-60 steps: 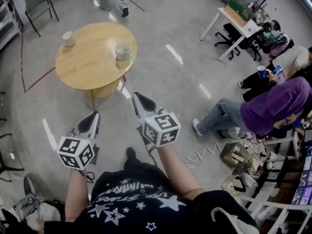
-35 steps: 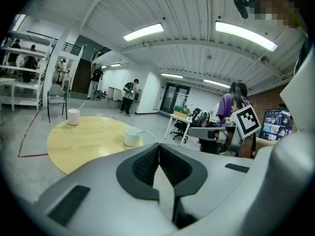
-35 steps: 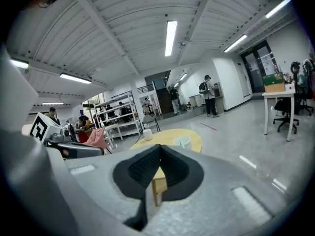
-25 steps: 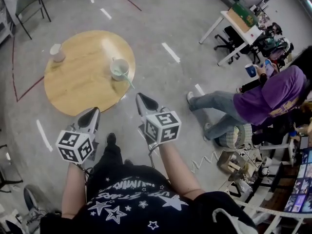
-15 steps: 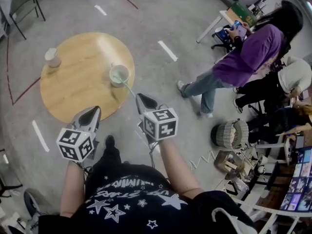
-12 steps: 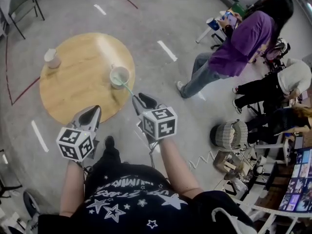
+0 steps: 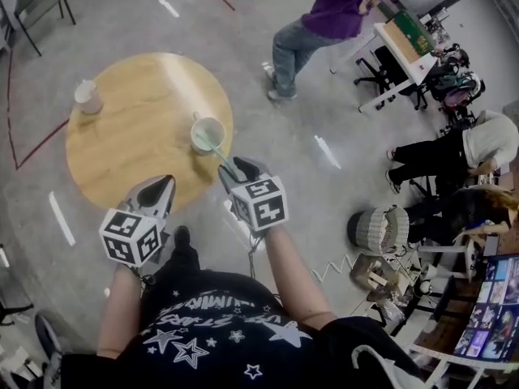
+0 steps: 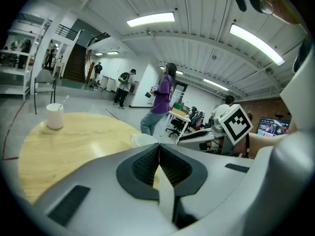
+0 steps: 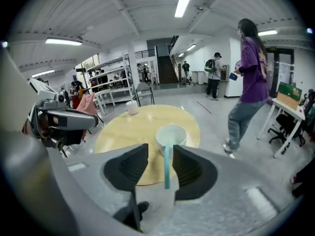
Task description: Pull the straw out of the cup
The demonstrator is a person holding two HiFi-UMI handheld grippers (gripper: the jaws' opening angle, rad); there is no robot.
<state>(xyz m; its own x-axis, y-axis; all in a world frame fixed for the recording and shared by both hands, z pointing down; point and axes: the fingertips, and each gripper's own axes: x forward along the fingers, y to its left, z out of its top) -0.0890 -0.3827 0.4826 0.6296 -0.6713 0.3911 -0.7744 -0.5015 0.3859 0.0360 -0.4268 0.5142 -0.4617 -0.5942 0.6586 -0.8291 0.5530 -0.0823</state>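
A white cup (image 7: pixel 208 134) stands near the right edge of the round wooden table (image 7: pixel 130 148). A teal straw (image 7: pixel 225 164) leans out of it over the rim toward me. My right gripper (image 7: pixel 236 169) is at the straw's free end, and its jaws are opening. In the right gripper view the straw (image 9: pixel 167 167) lies between the pads without being pressed, with the cup (image 9: pixel 171 133) just beyond my right gripper (image 9: pixel 160 149). My left gripper (image 7: pixel 159 186) hovers over the table's near edge, shut and empty. From my left gripper (image 8: pixel 158 154) the cup (image 8: pixel 143 139) shows just past the tips.
A second white cup (image 7: pixel 85 96) with a straw stands at the table's far left. A person in purple (image 7: pixel 324 10) walks past beyond the table. A white desk (image 7: pixel 405 43), seated people and a wicker basket (image 7: pixel 375 229) are at the right. A chair (image 7: pixel 36 6) stands far left.
Both grippers have come closer to the table. The right gripper's jaws have gone from shut to open around the straw's end. The person in purple has walked toward the top of the view.
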